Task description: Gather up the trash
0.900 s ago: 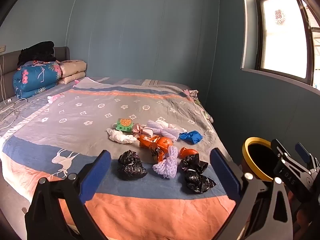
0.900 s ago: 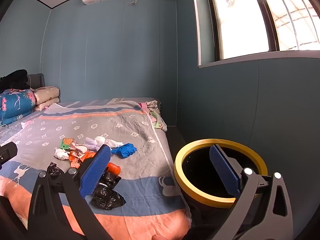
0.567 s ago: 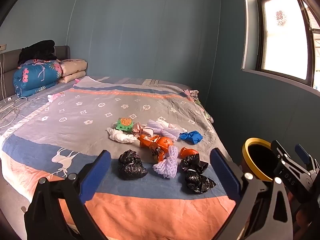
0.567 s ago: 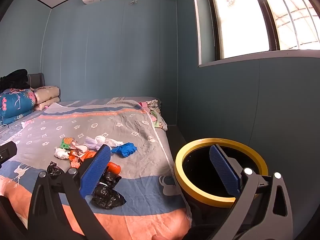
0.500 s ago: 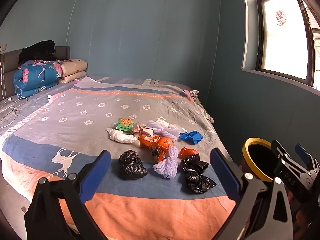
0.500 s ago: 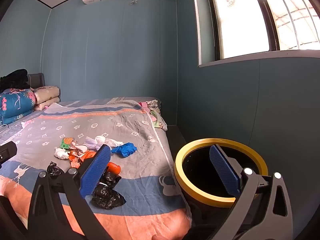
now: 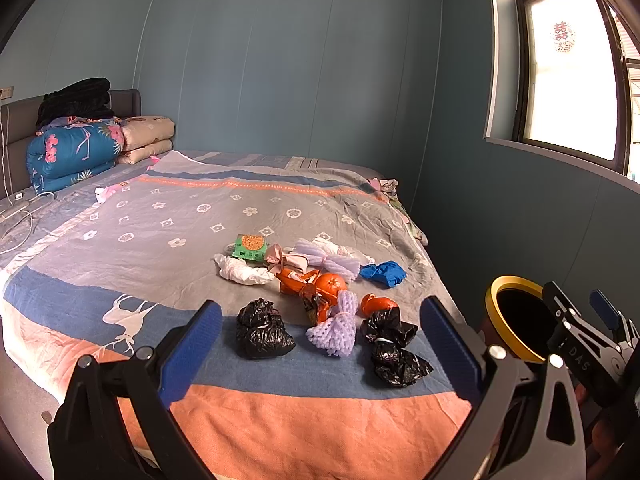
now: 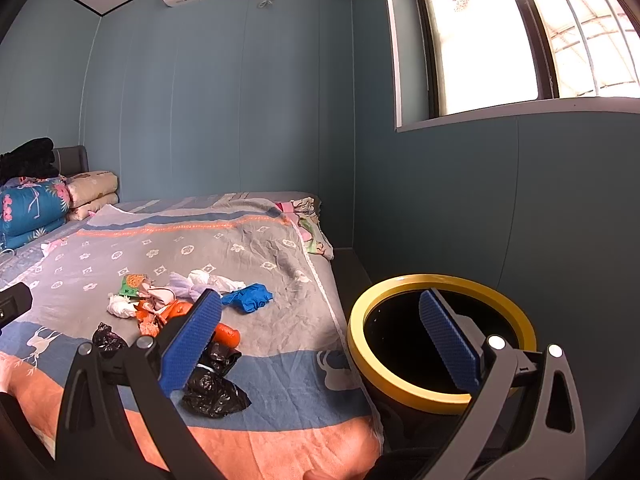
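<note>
A heap of trash [image 7: 320, 292] lies on the bed [image 7: 160, 232], with the bin [image 8: 440, 344] standing beside the bed's right edge.

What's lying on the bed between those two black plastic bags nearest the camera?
In the left wrist view, a purple foam fruit net lies between the left black bag and the right black bag.

Daylit, blown-out window [image 8: 484, 36], fisheye-warped edges
</note>
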`<state>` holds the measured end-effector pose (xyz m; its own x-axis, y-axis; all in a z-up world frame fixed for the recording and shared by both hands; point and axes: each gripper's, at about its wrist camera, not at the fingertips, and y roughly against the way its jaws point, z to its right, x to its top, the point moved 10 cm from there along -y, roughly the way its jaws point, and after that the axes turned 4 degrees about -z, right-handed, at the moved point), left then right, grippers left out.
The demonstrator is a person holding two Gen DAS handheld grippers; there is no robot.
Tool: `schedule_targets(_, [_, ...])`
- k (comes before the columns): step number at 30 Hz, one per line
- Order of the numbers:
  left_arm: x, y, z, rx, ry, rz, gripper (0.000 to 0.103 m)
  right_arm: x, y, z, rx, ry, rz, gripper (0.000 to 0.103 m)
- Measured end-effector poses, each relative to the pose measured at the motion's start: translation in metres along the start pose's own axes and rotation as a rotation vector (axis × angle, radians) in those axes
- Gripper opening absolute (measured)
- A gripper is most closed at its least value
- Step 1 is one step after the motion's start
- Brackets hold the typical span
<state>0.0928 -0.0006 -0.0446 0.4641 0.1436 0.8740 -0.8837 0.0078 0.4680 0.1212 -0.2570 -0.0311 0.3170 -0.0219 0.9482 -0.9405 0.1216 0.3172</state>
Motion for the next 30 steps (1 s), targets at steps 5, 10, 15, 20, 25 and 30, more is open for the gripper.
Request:
schedule_targets(5, [-0.0006,-0.0011,-0.0006,-0.003,0.002,-0.002,0.096,-0.0008,-0.0005,-0.0006,-0.001,0.003,0.000,0.095])
schedule_targets(10, [-0.0009,-0.0009,-0.0007,-0.005,0.002,-0.002,0.096,-0.0014,-0.0003,-0.0014,-0.001,0.003,-0.001,0.095])
schedule_targets(15, [-0.0010,-0.0013,-0.0008,-0.005,0.002,-0.003,0.096,-0.0007,-0.0004,-0.0015,-0.003,0.004,0.002,0.095])
schedule_targets(20, [-0.0009,-0.0013,-0.0007,-0.004,0.001,-0.003,0.096,-0.0023,-0.0026,-0.0009,-0.004,0.002,-0.005,0.095])
schedule_targets(25, [-0.0012,-0.0017,-0.0006,-0.004,0.003,-0.004,0.096,-0.0023,-0.0021,-0.0012,-0.005,0.002,-0.004,0.095])
schedule_targets(30, [-0.0019,-0.0020,-0.0010,-0.006,0.007,-0.008,0.096,-0.0032,-0.0026,-0.0014,-0.004,0.000,-0.007,0.095])
